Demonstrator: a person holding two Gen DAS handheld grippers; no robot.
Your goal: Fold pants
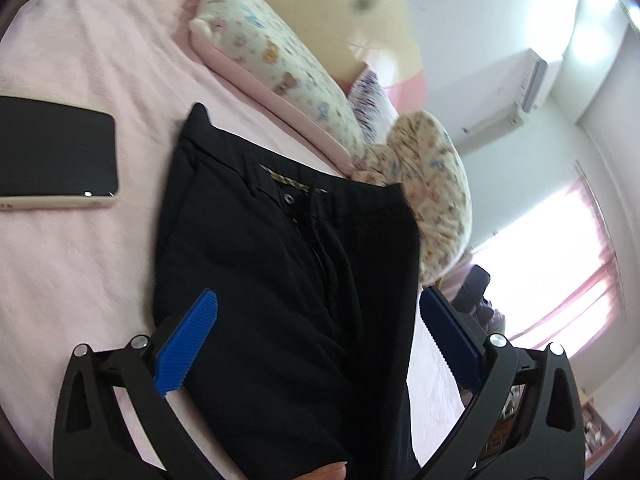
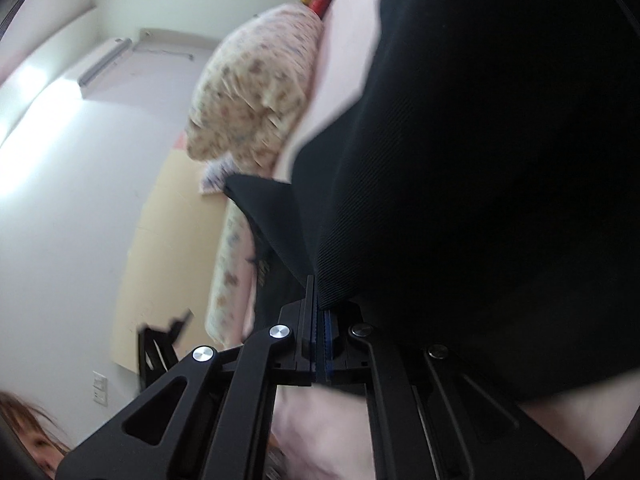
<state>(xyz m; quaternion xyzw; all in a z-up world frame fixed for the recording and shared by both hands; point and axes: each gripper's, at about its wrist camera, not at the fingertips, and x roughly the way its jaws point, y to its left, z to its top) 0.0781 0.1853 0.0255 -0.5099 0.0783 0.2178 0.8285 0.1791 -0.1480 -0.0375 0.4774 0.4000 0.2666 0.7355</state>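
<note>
**Left wrist view: my open gripper over black pants on a pink bed**

Nearest my left camera, the left gripper [image 1: 318,322] stands spread wide, its two blue ribbed pads [image 1: 188,346] well apart, one on each side of the cloth and neither pressing on it. A fingertip [image 1: 328,470] shows at the bottom edge, between the gripper's black arms. Between the pads lie the black pants [image 1: 280,280], flat on the pink bedsheet [image 1: 72,264], with the waistband at the far end; I can see a button [image 1: 288,198] and a drawstring there. To the left of the pants, apart from them, a dark phone [image 1: 52,152] with a pale edge rests on the sheet. Beyond the waistband sit floral pillows [image 1: 280,56] along the head of the bed. Farther off I see a white wall, an air conditioner [image 1: 532,80] and a bright window with pink curtains [image 1: 592,248].

On my right camera, the right gripper [image 2: 320,320] is pressed together, pinching a fold of the black pants [image 2: 480,160]; the cloth rises from the jaws and fills the right half of the view, blurred. Under the gripper a hand [image 2: 320,432] is visible. Behind are a floral pillow [image 2: 256,88], the pale wall and the air conditioner [image 2: 106,60].
</note>
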